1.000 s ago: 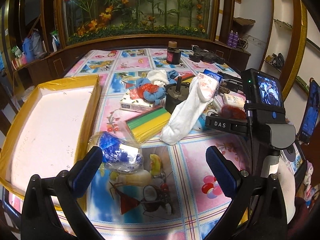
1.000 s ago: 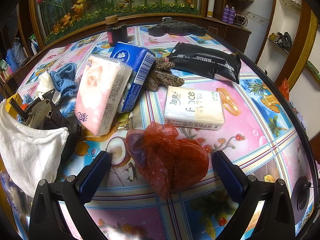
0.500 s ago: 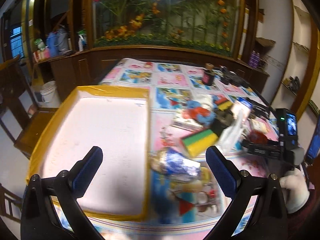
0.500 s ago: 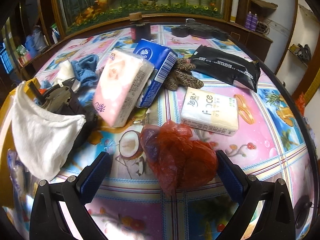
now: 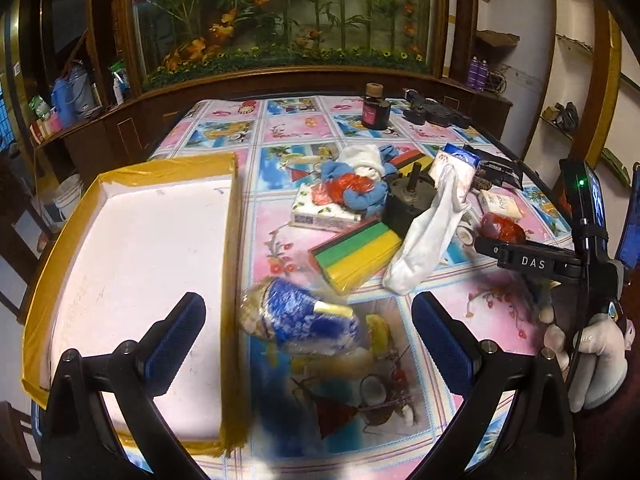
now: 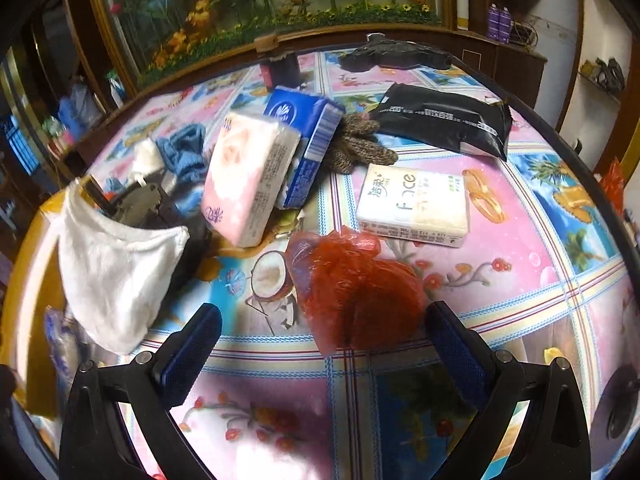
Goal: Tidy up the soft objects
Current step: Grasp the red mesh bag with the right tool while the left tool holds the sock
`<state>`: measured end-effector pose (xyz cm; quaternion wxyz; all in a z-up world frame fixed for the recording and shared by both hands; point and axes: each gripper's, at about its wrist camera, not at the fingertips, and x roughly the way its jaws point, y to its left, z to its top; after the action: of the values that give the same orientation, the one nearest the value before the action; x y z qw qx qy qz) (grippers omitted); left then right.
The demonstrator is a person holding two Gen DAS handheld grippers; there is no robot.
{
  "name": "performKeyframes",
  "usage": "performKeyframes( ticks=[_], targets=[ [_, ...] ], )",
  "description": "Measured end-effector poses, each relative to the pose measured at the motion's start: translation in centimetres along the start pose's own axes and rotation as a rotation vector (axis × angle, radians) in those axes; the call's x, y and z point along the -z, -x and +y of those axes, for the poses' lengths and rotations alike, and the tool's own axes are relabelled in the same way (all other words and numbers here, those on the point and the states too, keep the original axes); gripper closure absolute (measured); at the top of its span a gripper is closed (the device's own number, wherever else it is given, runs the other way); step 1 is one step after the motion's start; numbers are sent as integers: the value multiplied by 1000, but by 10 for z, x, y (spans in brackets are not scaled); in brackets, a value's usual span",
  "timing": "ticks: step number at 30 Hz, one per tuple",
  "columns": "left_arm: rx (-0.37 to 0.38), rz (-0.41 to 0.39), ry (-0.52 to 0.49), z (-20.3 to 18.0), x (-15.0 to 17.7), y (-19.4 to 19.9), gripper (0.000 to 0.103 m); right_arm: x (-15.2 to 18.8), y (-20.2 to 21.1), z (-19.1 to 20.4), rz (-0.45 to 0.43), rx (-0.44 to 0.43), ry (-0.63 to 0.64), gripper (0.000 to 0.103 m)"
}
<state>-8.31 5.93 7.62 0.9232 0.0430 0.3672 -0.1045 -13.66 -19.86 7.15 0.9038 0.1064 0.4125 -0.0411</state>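
My left gripper [image 5: 308,340] is open above the table's near edge, a blue-and-white wrapped bundle [image 5: 298,316] lying between its fingers' line. The yellow-rimmed white tray [image 5: 230,240] sits to its left. A white cloth [image 5: 428,236] drapes over a dark block [image 5: 408,204], beside a green-yellow sponge [image 5: 356,254]. My right gripper [image 6: 324,352] is open just short of a crumpled red plastic bag [image 6: 352,284]. Beyond it lie a white tissue pack [image 6: 414,204], a pink tissue pack [image 6: 248,176], a blue pack [image 6: 308,140], a knit glove [image 6: 356,144] and the white cloth [image 6: 116,272].
A black pouch [image 6: 444,120] and a dark jar [image 6: 280,66] stand farther back, with a black tool [image 6: 396,56] at the far edge. Blue and white rags [image 5: 360,176] are heaped mid-table. A gloved hand [image 5: 592,356] holds the right gripper's handle. Wooden cabinets ring the table.
The left gripper swung left towards the tray, then back and closer to the wrapped bundle. The right gripper crept slightly towards the red bag. Nothing was grasped.
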Motion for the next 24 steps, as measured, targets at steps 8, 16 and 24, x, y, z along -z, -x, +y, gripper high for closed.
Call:
performKeyframes(
  ticks=[8, 16, 24],
  targets=[
    [43, -16, -126, -38, -23, -22, 0, 1, 23, -38, -28, -180, -131, 20],
    [62, -1, -251, -78, -32, -61, 0, -23, 20, -51, -18, -138, -101, 31],
    [25, 108, -387, -109, -21, -100, 78, -25, -5, -27, 61, -91, 21, 55]
  ],
)
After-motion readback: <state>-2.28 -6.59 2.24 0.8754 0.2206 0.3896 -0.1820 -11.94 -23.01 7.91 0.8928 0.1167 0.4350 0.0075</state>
